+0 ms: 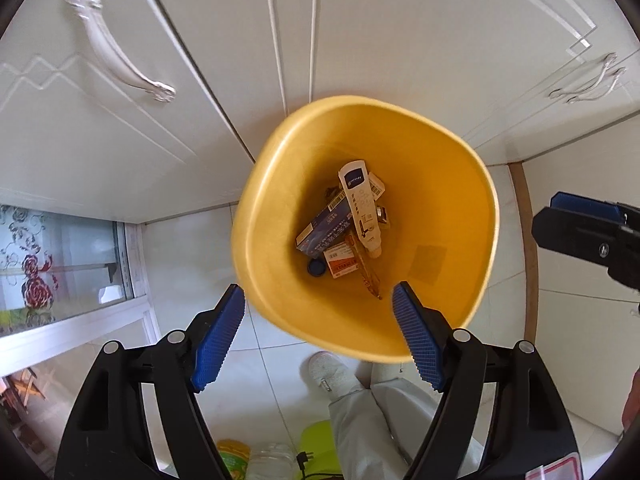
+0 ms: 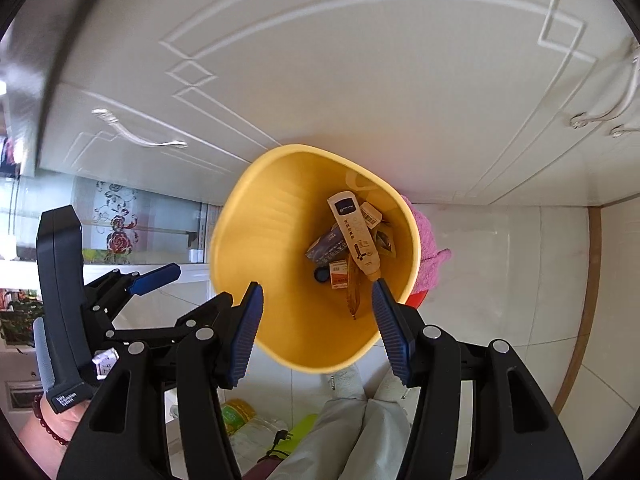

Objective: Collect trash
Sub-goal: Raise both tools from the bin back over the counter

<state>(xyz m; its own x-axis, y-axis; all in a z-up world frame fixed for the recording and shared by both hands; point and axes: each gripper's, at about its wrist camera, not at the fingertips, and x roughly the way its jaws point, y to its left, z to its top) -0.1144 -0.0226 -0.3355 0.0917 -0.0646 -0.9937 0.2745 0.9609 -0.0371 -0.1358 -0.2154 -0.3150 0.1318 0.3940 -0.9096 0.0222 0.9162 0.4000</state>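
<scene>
A yellow trash bin (image 1: pixel 280 216) stands on the tiled floor against white cabinets; it also shows in the right wrist view (image 2: pixel 256 240). Inside lie a white tube (image 1: pixel 360 208) (image 2: pixel 356 232), a dark blue box (image 1: pixel 326 228) (image 2: pixel 326 248), a red-and-white packet (image 1: pixel 342 262), a blue cap (image 1: pixel 316 267) and a brown wrapper (image 2: pixel 354 292). My left gripper (image 1: pixel 320 336) is open and empty above the bin's near rim. My right gripper (image 2: pixel 318 328) is open and empty over the bin. The left gripper also shows at the left of the right wrist view (image 2: pixel 154 274).
White cabinet doors with curved handles (image 1: pixel 116 56) rise behind the bin. A pink cloth (image 2: pixel 430 256) lies behind the bin's right side. The person's leg and shoe (image 1: pixel 332 372) stand close below. Bottles and a green item (image 1: pixel 316 440) lie on the floor. A glass door (image 1: pixel 60 264) is at left.
</scene>
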